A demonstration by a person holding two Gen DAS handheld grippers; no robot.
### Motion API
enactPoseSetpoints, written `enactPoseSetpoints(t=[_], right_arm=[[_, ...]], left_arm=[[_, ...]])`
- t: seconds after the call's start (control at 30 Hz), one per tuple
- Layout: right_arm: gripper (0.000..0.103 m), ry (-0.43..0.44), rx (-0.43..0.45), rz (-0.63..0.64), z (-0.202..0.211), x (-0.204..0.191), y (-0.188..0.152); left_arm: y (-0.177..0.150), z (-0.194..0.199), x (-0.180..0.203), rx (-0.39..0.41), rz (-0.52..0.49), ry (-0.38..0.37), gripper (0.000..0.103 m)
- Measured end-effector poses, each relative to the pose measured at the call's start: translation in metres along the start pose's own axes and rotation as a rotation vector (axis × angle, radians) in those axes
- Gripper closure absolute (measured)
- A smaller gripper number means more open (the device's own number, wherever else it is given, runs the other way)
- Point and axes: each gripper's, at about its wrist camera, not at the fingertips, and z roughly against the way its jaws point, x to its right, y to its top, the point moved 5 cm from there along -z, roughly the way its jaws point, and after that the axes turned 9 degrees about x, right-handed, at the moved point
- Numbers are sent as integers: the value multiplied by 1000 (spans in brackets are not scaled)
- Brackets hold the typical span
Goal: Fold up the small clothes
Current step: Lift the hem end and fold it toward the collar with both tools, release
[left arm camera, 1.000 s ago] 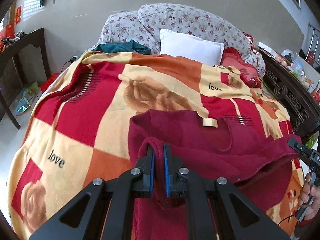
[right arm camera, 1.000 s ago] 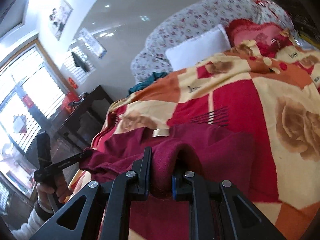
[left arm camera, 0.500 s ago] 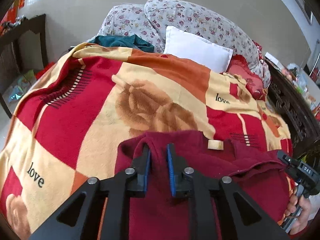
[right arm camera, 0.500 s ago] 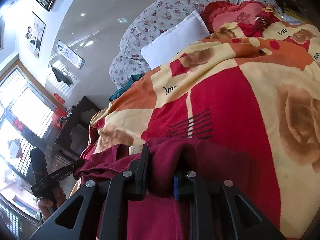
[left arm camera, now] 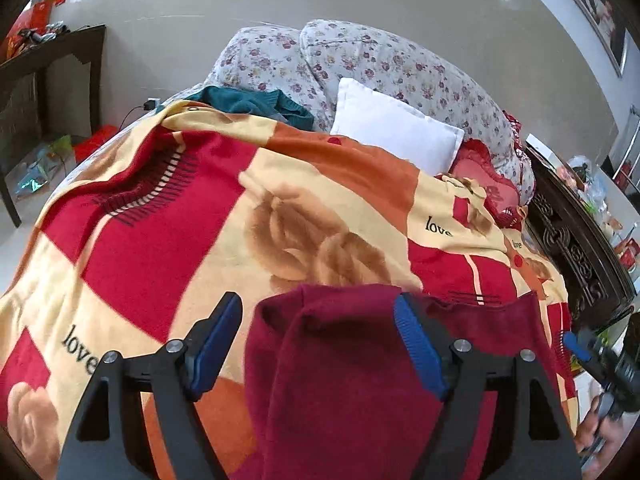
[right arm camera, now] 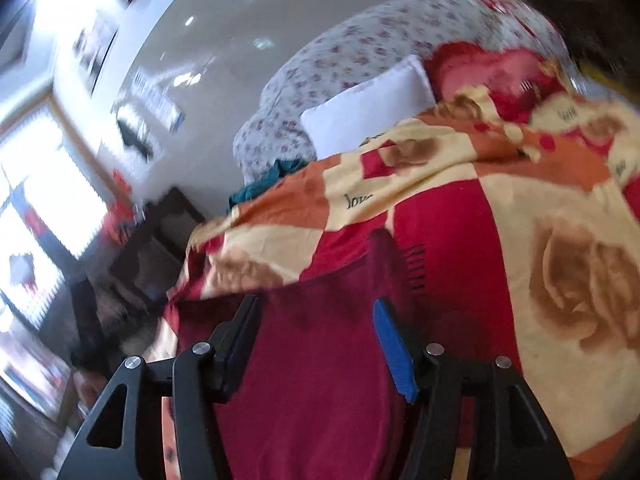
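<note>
- Blanket (left arm camera: 160,240): plush, pile-textured bedspread in red, cream and orange blocks, printed with tan roses and the word "love"; it covers the whole bed.
- Left gripper (left arm camera: 318,336): black angular arms with ribbed blue pads (left arm camera: 418,350); the jaws stand wide apart, gripping nothing, straddling the near end of the garment.
- Maroon garment (left arm camera: 344,380): soft, matte knit lying on the blanket at the near edge of the bed, folded over on itself, its far edge rounded into a thick roll.
- Teal garment (left arm camera: 256,102): crumpled knit at the head of the bed, left of the white pillow (left arm camera: 394,136), a smooth square cushion leaning against the floral bolsters (left arm camera: 360,60).
- Red heart-shaped cushion (left arm camera: 484,184): frilled edge, to the right of the pillow, beside a carved dark wood cabinet (left arm camera: 572,240).
- Left wrist view only: a dark side table (left arm camera: 52,68) at far left, and at the lower right edge the right gripper seen from outside, partly cut off.
- Right gripper (right arm camera: 314,328): same build; jaws likewise spread open above the garment's flat maroon surface (right arm camera: 312,360), holding nothing.
- Right wrist view only: strongly motion-blurred; bright windows (right arm camera: 44,208) at left and framed pictures on the wall, details unreadable.
</note>
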Motion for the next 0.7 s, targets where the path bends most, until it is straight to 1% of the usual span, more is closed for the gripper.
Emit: enactPoseSetpoints(t=[0.07, 0.2, 0.27, 0.3, 0.4, 0.47, 0.5, 0.6, 0.63, 0.7], right_arm=[[40, -10, -19, 61, -6, -11, -5], [42, -89, -56, 130, -26, -10, -11], [43, -158, -79, 158, -37, -2, -11], [43, -206, -94, 169, -43, 5, -11], [43, -286, -128, 173, -58, 22, -12], [43, -346, -159, 189, -68, 34, -14], [43, -358, -168, 194, -72, 37, -14], [43, -406, -225, 204, -88, 48, -21], [43, -449, -251, 218, -94, 55, -25], [43, -459, -277, 206, -98, 62, -30]], left_arm=[[-2, 6, -2, 4, -15, 13, 25], [-14, 8, 6, 1, -117, 48, 25], [-13, 0, 9, 3, -156, 96, 25], [-12, -7, 8, -2, -159, 124, 25], [-8, -35, 0, -38, -134, 181, 25], [-8, -54, -12, -64, -99, 245, 25], [-8, -62, -18, -79, -81, 265, 25], [-13, -83, -28, -129, -45, 288, 24], [-13, -85, -29, -122, -51, 295, 24], [-13, -85, -26, -108, -75, 303, 24]])
